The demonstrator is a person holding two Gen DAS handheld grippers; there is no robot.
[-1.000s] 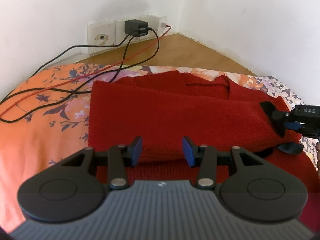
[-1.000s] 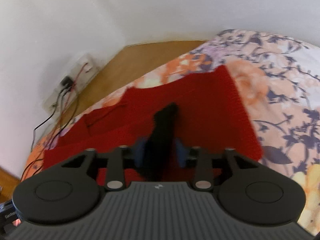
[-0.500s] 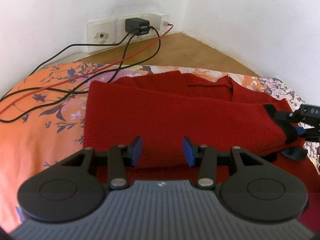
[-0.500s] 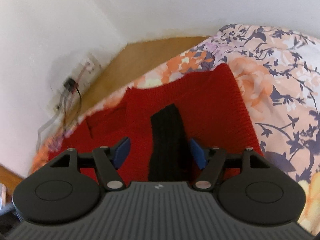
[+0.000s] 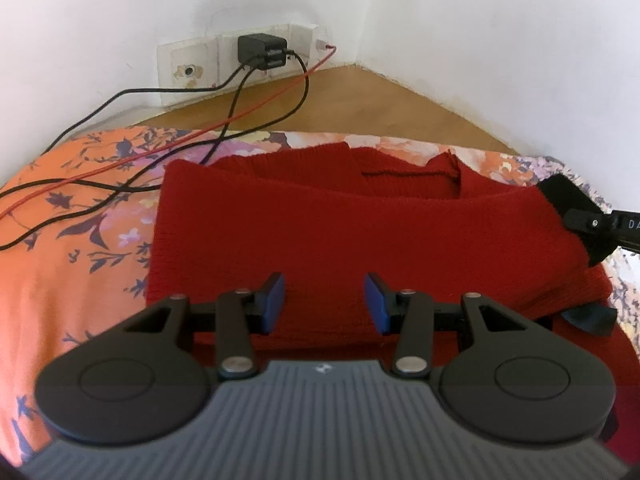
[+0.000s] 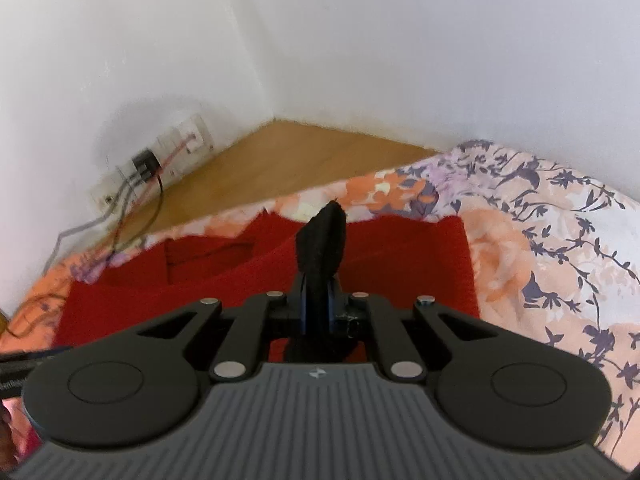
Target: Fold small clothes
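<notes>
A red knitted sweater (image 5: 360,232) lies spread on the flowered bedspread (image 5: 68,248), with a sleeve folded across its body. That sleeve ends in a black cuff (image 5: 568,200). In the right wrist view my right gripper (image 6: 318,308) is shut on the black cuff (image 6: 322,244), which sticks up between the blue pads above the red sweater (image 6: 400,264). The right gripper's tip (image 5: 600,224) also shows at the right edge of the left wrist view. My left gripper (image 5: 324,304) is open over the near edge of the sweater, with nothing between its fingers.
Black and red cables (image 5: 168,160) run from a wall socket with a black charger (image 5: 262,52) across the far left of the bedspread. Bare wooden floor (image 5: 360,108) lies between the bed and the white walls. A dark fabric scrap (image 5: 588,318) lies by the sweater's right edge.
My right gripper opened half a second ago and has closed again on the black cuff, lifting it and the sleeve end higher. The left gripper stayed open and drew back slightly.
</notes>
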